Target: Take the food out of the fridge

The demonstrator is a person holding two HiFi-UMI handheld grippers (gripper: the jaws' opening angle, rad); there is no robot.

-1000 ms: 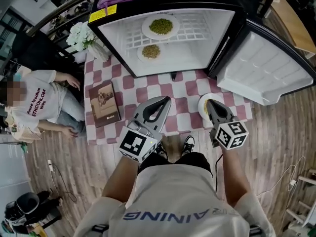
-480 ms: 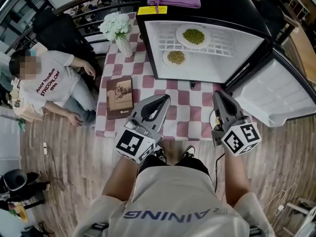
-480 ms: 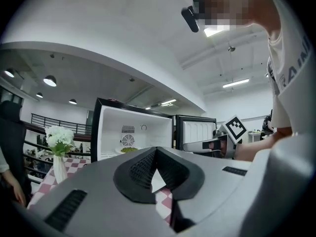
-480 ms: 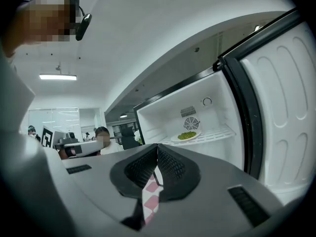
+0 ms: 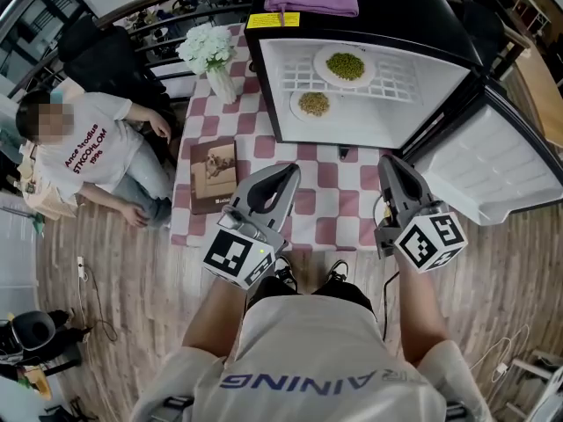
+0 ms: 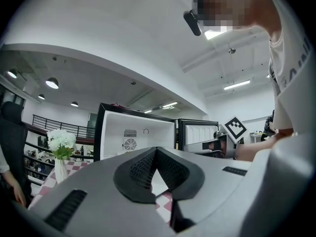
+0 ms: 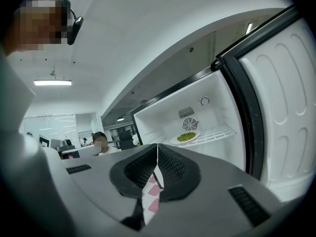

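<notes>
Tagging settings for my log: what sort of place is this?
Likely an office or lab staged as a kitchen: small fridge on a checked table, ceiling strip lights, a railing behind.

You stand on grey-brown wood-plank floor (image 5: 510, 262); pink-and-white checked table (image 5: 330, 205) ahead; white ceiling (image 6: 123, 33), long strip lights (image 6: 237, 85) overhead.
</notes>
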